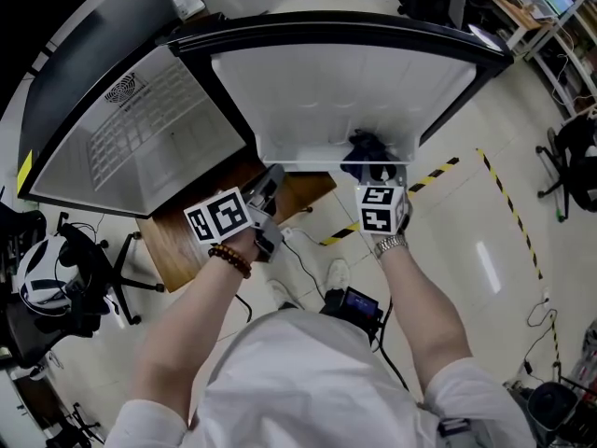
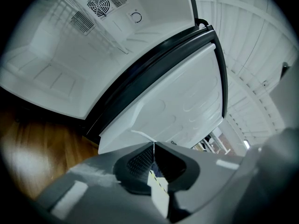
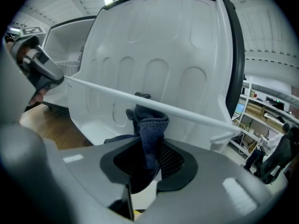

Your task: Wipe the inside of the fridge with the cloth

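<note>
Right hand-held gripper [image 3: 150, 161] pinching cloth [image 3: 150, 125] — dark blue, bunched, knitted

Fridge [image 1: 131, 138]: black-edged cabinet, white inside, round vent grille on the back wall; standing open.
Door [image 1: 345, 82]: swung wide, white moulded liner, thin white rail [image 3: 154, 104] across its lower shelf.
Cloth [image 3: 149, 125]: dark blue knit, bunched, clamped upright in the right gripper [image 3: 148, 164]; its top crosses the rail, seemingly behind it
</note>
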`<state>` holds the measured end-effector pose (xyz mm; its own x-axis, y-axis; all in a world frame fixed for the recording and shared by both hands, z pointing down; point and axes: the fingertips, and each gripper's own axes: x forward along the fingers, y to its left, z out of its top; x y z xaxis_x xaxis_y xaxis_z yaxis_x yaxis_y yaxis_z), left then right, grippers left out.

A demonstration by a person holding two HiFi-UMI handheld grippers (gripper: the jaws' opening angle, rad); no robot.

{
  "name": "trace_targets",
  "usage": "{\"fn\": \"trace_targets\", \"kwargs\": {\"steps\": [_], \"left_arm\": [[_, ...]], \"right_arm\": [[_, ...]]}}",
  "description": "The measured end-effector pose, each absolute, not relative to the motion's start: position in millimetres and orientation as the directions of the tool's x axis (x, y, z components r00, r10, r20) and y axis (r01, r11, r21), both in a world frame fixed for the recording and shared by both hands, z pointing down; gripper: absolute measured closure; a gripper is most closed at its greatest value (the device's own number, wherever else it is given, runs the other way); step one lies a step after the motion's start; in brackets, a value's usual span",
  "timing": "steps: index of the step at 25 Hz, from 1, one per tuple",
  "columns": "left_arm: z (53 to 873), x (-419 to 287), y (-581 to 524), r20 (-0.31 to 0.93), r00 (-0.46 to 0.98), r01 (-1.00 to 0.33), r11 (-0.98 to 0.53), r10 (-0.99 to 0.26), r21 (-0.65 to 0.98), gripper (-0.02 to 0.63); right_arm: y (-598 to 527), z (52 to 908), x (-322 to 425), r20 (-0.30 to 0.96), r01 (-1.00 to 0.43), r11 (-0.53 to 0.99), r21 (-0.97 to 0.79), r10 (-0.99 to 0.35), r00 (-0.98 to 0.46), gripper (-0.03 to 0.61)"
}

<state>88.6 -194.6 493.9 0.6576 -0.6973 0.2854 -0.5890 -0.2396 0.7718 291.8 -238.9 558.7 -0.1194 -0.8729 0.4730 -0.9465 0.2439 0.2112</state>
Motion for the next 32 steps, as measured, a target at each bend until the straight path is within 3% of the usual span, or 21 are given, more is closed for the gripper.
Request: {"fn": "trace_targets", "kwargs": {"steps": [12,32], "left_arm": [[495.3,87.1,-194.6,0.283,0.653,-0.587,-0.233,-0.703,0.775,0.6],[499.3,85.2,-191.4,0.293,0.643,-0.592,-0.217,-0.708,0.776,0.607]], "right_arm": [[-231.8,560.3,325.4,0.496,-0.974,0.122,0.19,-0.868,-0.012,0.488],[-214.2,556.9,347.6,0.494,-0.992,0.03,0.12,-0.869,0.033,0.488]]}}
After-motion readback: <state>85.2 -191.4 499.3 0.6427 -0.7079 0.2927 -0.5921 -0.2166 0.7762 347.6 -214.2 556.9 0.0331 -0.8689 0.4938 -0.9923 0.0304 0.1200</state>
